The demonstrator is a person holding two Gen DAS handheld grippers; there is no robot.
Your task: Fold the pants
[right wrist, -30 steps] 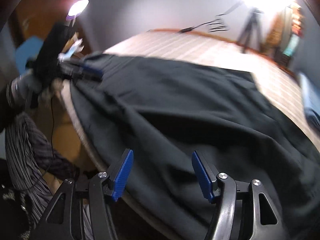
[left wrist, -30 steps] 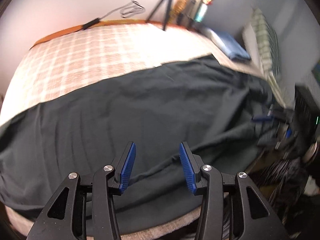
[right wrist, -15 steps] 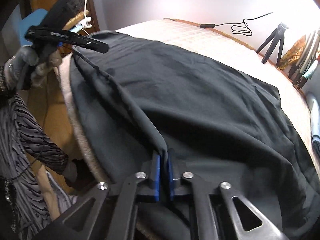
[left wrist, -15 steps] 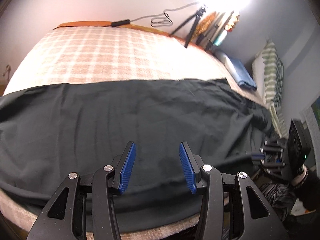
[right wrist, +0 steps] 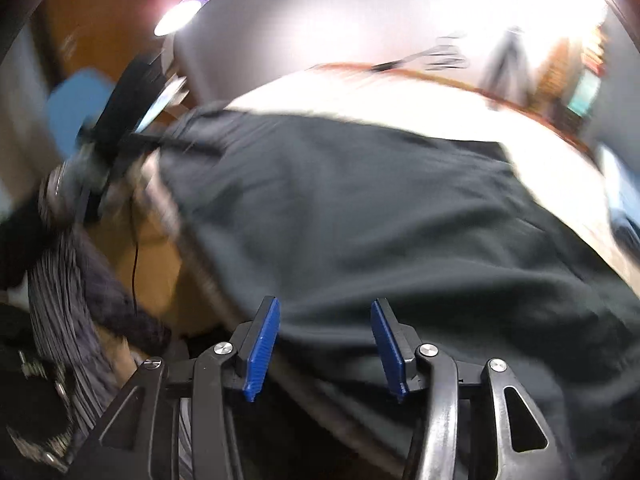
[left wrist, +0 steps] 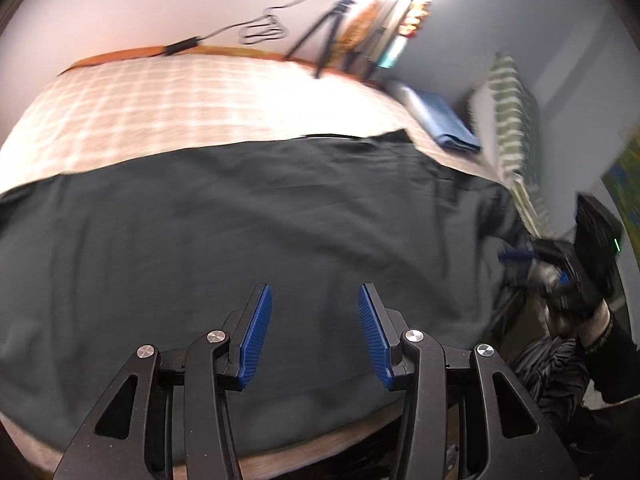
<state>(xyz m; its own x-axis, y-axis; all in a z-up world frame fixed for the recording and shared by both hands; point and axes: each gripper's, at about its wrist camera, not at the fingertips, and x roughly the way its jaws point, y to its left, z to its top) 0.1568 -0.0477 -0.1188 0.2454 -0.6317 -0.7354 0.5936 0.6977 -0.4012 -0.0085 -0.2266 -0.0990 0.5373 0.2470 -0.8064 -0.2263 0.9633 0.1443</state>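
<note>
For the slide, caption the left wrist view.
Open left gripper above dark pants spread on a checked bed.

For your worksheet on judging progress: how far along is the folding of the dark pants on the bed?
Done: the dark pants lie spread across the checked bed, far edge fairly straight. In hand: nothing is gripped; the left gripper and the right gripper hover open above the near edge, the right's jaws having just opened with no cloth between them. Left: no crosswise fold shows yet.
</note>
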